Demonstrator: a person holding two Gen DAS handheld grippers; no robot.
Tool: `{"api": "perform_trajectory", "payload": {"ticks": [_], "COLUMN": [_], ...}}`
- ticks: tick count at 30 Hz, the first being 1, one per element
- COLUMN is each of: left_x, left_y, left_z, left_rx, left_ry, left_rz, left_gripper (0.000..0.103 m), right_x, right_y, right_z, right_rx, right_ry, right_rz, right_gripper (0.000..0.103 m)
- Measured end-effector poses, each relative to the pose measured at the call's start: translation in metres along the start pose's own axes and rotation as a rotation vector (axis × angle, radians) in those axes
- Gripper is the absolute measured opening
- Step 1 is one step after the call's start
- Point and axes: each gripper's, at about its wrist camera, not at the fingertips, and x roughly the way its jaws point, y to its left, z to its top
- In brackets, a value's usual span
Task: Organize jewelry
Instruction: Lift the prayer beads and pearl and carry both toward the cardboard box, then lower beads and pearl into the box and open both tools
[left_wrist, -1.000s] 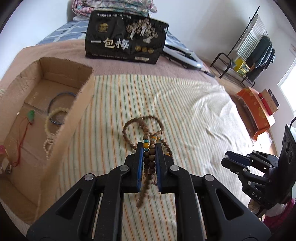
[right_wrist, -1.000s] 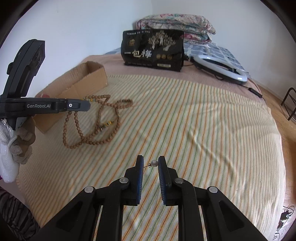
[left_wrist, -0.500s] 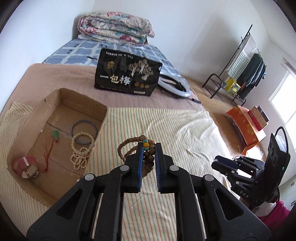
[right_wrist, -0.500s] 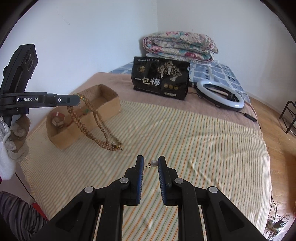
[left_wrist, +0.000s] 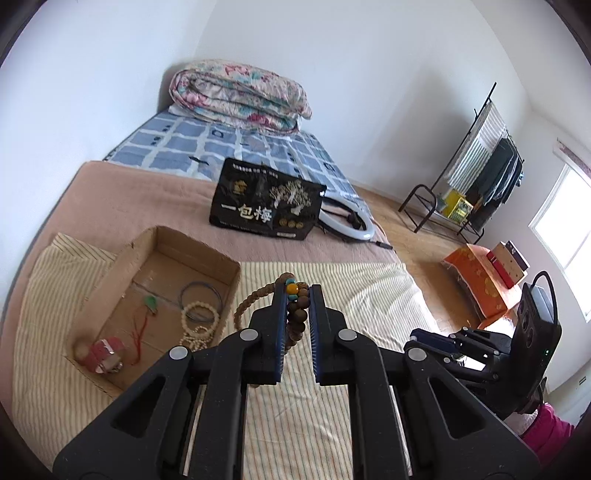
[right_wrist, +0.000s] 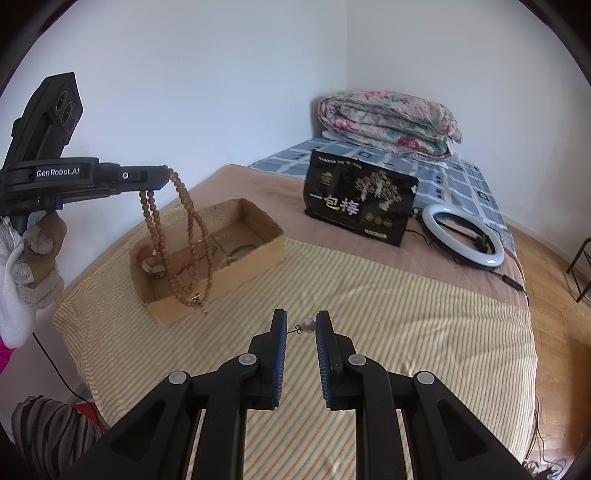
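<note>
Beads fill the middle of the left wrist view: the left gripper (left_wrist: 297, 295) is pinching a long wooden bead necklace (left_wrist: 297, 308) between its fingers, an orange and a turquoise bead showing at the top of the bunch. A loop of the strand curves out to the left of the fingers, above the striped blanket (left_wrist: 369, 295) on the bed. Left of the gripper lies an open cardboard box (left_wrist: 110, 273). Inside it are a blue bangle (left_wrist: 200, 293), a pale bead bracelet (left_wrist: 197, 325), a red cord with a green pendant (left_wrist: 146, 315) and a small red piece (left_wrist: 107, 350) in the near corner. Beyond the box stands a black printed bag (left_wrist: 266, 201), with a ring light (left_wrist: 347, 225) just to its right and a folded quilt (left_wrist: 240, 96) at the far end of the bed. The right gripper (left_wrist: 436, 339) shows low at the right edge.

From the right wrist view, the right gripper (right_wrist: 301, 326) holds a small pearl earring (right_wrist: 307, 325) between its fingers, the pearl against the right finger and the post toward the left one. It hovers over the striped blanket (right_wrist: 406, 314). At far left the left gripper (right_wrist: 162, 177) is raised, and the wooden bead necklace (right_wrist: 184, 236) hangs from it in long loops in front of the cardboard box (right_wrist: 236, 280), its lowest beads near the box's near edge. The black printed bag (right_wrist: 360, 197), ring light (right_wrist: 463, 236) and folded quilt (right_wrist: 388, 122) lie farther back.
</note>
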Motion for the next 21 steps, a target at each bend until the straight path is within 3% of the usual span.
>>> {"api": "perform_trajectory", "payload": {"ticks": [8,21], "left_x": [-0.035,-0.046], "left_y": [0.020,0.064], "left_z": [0.019,0.019], "left_rx": [0.012,-0.025], "left_ry": [-0.074,-0.075], "left_rz": [0.044,0.112], "left_gripper": [0.009,0.009], "right_x": [0.006,0.047], "right_y": [0.022,0.051], "right_z": [0.029,0.071], "right_rx": [-0.026,-0.058], "right_ry": [-0.024,-0.018], "right_rz": [0.039,0.113], "right_gripper": [0.014,0.014]}}
